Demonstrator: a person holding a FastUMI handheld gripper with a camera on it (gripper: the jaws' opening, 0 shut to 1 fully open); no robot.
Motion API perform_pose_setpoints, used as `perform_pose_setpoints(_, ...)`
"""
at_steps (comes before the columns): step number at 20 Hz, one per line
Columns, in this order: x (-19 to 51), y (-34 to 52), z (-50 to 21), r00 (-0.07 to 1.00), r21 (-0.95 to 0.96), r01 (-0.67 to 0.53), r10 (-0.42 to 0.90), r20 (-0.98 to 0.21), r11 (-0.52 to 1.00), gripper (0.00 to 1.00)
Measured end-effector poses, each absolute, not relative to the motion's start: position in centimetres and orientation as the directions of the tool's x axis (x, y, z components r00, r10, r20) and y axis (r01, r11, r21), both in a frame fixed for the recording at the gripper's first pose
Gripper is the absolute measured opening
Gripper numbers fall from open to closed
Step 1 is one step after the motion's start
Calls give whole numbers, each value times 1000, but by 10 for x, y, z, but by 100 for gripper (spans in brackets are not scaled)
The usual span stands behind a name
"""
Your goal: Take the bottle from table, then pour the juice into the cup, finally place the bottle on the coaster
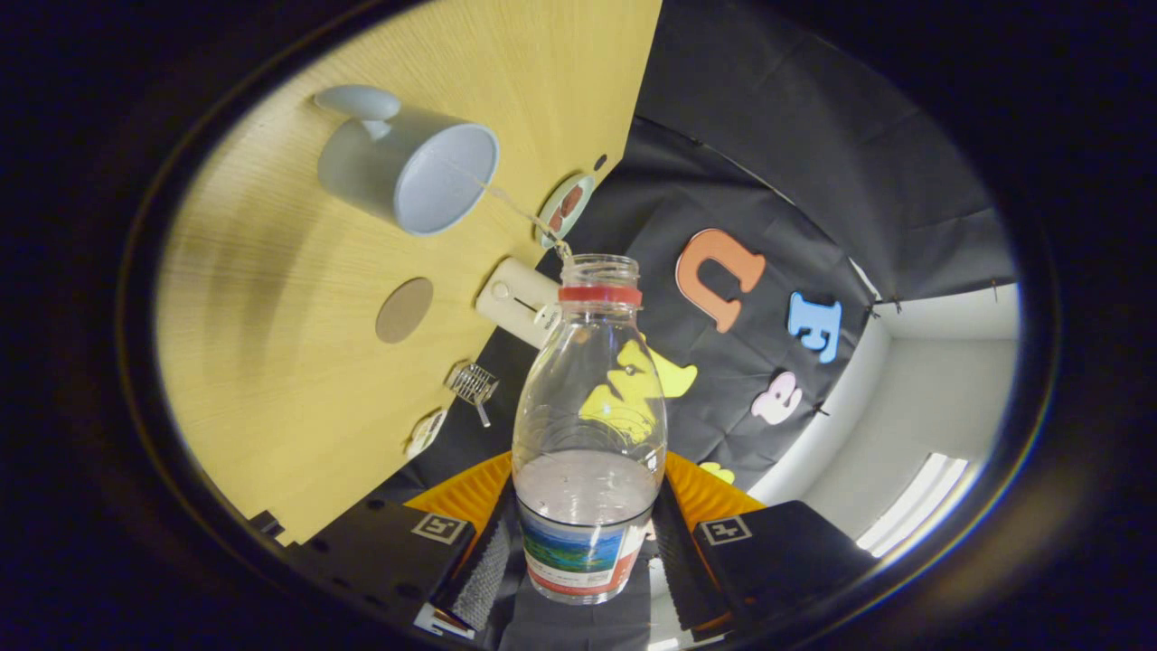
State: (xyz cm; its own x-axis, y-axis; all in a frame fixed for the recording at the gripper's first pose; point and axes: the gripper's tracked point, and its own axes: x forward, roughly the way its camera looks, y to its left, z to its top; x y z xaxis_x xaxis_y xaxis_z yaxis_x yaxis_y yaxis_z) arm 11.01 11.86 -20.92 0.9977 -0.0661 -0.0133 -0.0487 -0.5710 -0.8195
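bottle (589, 425): clear, glossy plastic, ribbed at the neck, with a glossy printed paper or film label at lower centre
cup (407, 165): smooth, pale, satin-glazed ceramic look, upper left
table (298, 380): light wood-grain, matt
coaster (404, 309): flat, matt, cork-like disc
booth wall (813, 136): black matt cloth, creased
whisk (473, 384): shiny metal wire

Recording booth, black cloth wall (813, 136), wooden table (271, 316)
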Motion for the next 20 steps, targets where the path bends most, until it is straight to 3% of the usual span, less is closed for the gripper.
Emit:
perform_pose_setpoints(15,110,131,-207,999,-788,-26,-35,-6,-616,79)
perform_pose_setpoints(20,107,154,-201,998,-721,54,45,31,-691,79)
